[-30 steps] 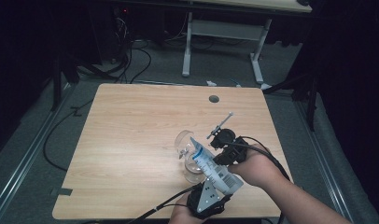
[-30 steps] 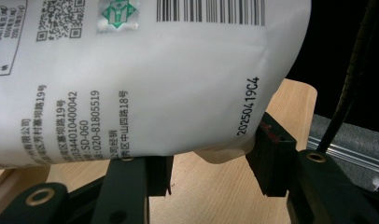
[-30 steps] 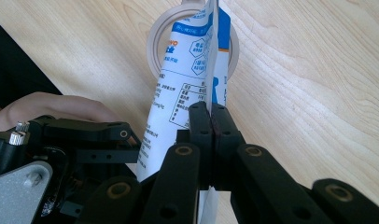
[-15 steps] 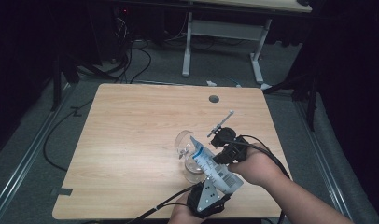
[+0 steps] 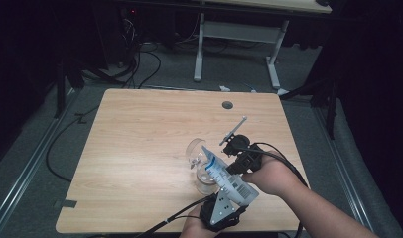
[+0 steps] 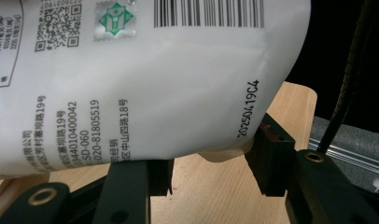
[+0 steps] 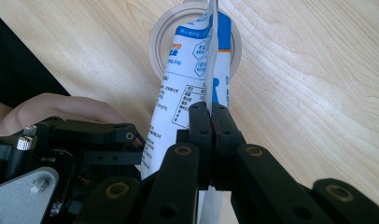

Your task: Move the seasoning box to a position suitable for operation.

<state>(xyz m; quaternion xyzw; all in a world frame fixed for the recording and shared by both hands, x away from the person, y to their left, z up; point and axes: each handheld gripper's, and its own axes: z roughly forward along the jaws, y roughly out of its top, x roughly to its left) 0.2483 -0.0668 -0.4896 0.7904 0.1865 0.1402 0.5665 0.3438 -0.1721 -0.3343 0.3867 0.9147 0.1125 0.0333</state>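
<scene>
On the light wooden worktop [image 5: 140, 148] a white plastic pouch printed with blue panels, a barcode and small black text [image 5: 228, 174] is held tilted over a clear glass jar [image 5: 202, 166] that stands upright near the front right of the worktop; in the high view the pouch's upper end leans over the jar's open mouth, and its lower end sits toward the person's side.

The left tongs [image 6: 208, 170] are clenched around the pouch's bulging body, one black jaw on each side of the soft white plastic, which swells over them in the left gripper view; the printed date code runs up the pouch's edge by one jaw; in the high view these left tongs [image 5: 223, 210] sit at the front edge of the worktop, a grey three-cornered plate on top.

The right tongs [image 7: 210, 116] are clenched tight on the thin flat seam of the pouch, jaws pressed together with only the seam between them; beyond them the right gripper view looks down onto the jar's round rim, with the pouch's end over it; in the high view the right tongs [image 5: 236, 161] lie just right of the jar, the person's right hand [image 5: 269, 173] behind them.
</scene>
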